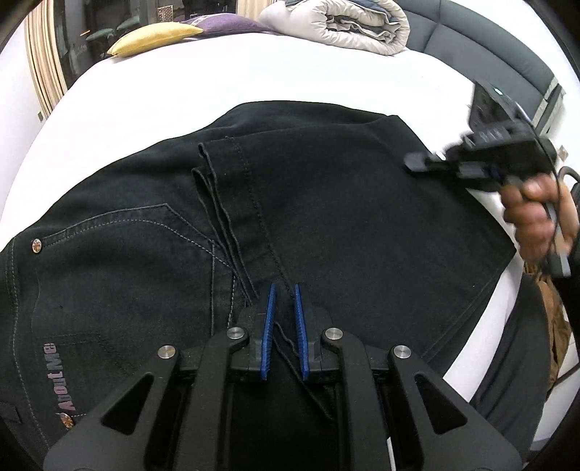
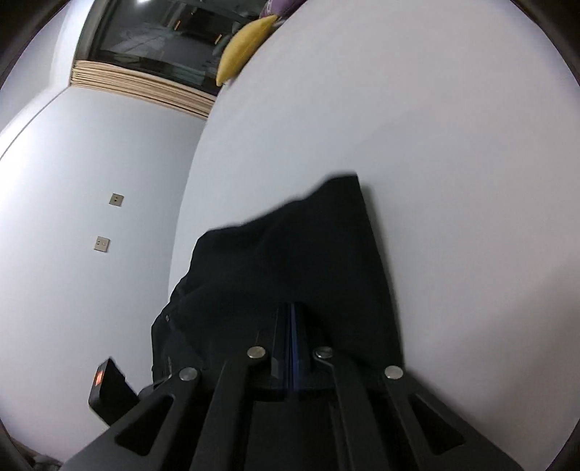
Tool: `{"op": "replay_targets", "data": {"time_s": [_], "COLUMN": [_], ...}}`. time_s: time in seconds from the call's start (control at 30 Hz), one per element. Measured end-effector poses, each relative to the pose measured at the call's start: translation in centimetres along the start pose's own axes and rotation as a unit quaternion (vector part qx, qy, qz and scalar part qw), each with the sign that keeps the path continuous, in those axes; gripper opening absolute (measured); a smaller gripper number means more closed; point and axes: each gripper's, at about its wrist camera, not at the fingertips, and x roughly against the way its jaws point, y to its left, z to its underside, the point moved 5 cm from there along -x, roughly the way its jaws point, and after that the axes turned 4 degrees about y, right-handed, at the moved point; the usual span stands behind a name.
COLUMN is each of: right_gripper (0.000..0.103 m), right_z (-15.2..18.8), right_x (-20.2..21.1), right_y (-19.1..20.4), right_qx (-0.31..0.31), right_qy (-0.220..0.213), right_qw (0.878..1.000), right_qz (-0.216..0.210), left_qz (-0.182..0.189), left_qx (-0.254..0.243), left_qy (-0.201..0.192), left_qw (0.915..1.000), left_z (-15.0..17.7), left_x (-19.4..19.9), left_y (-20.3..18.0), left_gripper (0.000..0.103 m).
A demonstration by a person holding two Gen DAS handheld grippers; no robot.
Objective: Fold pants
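Black jeans (image 1: pixel 326 203) lie folded on a white bed (image 1: pixel 253 72), leg hems laid over the seat and back pocket. My left gripper (image 1: pixel 284 290) hovers just above the near edge of the jeans, jaws slightly apart with a loose thread between the blue pads (image 1: pixel 268 319); it grips nothing. My right gripper (image 1: pixel 417 161) shows at the right of the left wrist view, blurred, over the jeans' right fold. In the right wrist view its jaws (image 2: pixel 291 311) are pressed together over the jeans (image 2: pixel 308 261); whether cloth sits between them is hidden.
A yellow pillow (image 1: pixel 152 40) and a purple one (image 1: pixel 224 21) lie at the far left of the bed. A rolled grey duvet (image 1: pixel 348 25) sits at the back. A dark headboard (image 1: pixel 489 47) runs along the right. A white wall (image 2: pixel 90 181) stands beside the bed.
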Motion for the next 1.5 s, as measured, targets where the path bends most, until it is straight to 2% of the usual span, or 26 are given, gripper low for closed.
{"op": "replay_targets", "data": {"time_s": [0.23, 0.33, 0.47, 0.63, 0.8, 1.03, 1.17, 1.23, 1.27, 1.3, 1.33, 1.37, 1.43, 1.47, 1.5], "right_gripper": [0.000, 0.000, 0.000, 0.000, 0.000, 0.000, 0.000, 0.000, 0.000, 0.000, 0.000, 0.000, 0.000, 0.002, 0.011], "right_z": [7.6, 10.6, 12.8, 12.8, 12.8, 12.7, 12.8, 12.9, 12.9, 12.9, 12.9, 13.0, 13.2, 13.3, 13.4], "right_x": [1.4, 2.4, 3.5, 3.6, 3.3, 3.3, 3.2, 3.3, 3.2, 3.2, 3.4, 3.5, 3.7, 4.0, 4.1], "right_y": [0.1, 0.6, 0.2, -1.2, -1.8, -1.4, -1.0, -0.8, -0.6, -0.4, -0.5, -0.4, -0.3, -0.1, 0.2], "right_qx": [0.012, 0.009, -0.010, -0.043, -0.044, -0.045, -0.042, -0.041, -0.040, -0.039, -0.039, -0.042, -0.044, -0.043, -0.042], "right_qy": [0.020, 0.015, 0.010, -0.008, -0.027, -0.043, -0.052, -0.056, -0.059, -0.063, -0.067, -0.073, -0.082, -0.088, -0.093], "right_qw": [1.000, 1.000, 0.999, 0.999, 0.999, 0.998, 0.997, 0.996, 0.995, 0.995, 0.994, 0.994, 0.993, 0.992, 0.992], "right_qz": [0.013, 0.022, 0.031, 0.021, 0.004, 0.027, 0.047, 0.057, 0.064, 0.069, 0.072, 0.074, 0.077, 0.078, 0.077], "left_qz": [-0.001, -0.001, 0.001, 0.002, 0.011, 0.040, 0.098, 0.107, 0.112, 0.118, 0.121, 0.120, 0.114, 0.119, 0.127], "left_qx": [0.006, 0.006, 0.008, 0.007, 0.013, 0.053, 0.126, 0.165, 0.178, 0.199, 0.231, 0.249, 0.299, 0.331, 0.357], "left_qy": [0.000, -0.001, -0.001, -0.004, -0.007, -0.022, -0.053, -0.073, -0.083, -0.101, -0.130, -0.147, -0.183, -0.182, -0.179], "left_qw": [1.0000, 1.0000, 1.0000, 1.0000, 0.9998, 0.9976, 0.9857, 0.9778, 0.9741, 0.9677, 0.9567, 0.9498, 0.9297, 0.9185, 0.9080], "left_z": [-1.2, -1.2, -1.3, -1.3, -1.2, -0.1, 2.8, 4.8, 5.6, 6.8, 8.6, 9.8, 12.7, 14.2, 15.2], "left_x": [-0.2, -0.8, -1.0, -1.1, -0.9, 1.2, 5.1, 7.6, 8.6, 10.1, 12.1, 13.1, 15.0, 15.2, 15.1], "left_y": [-0.3, 0.3, 0.5, 0.5, 0.7, 2.1, 5.2, 7.3, 8.1, 9.2, 10.9, 11.9, 14.6, 16.2, 17.4], "left_gripper": [0.011, 0.011, 0.011, 0.011, 0.011, 0.011, 0.012, 0.020, 0.033, 0.063, 0.080, 0.095, 0.097, 0.097, 0.097]}}
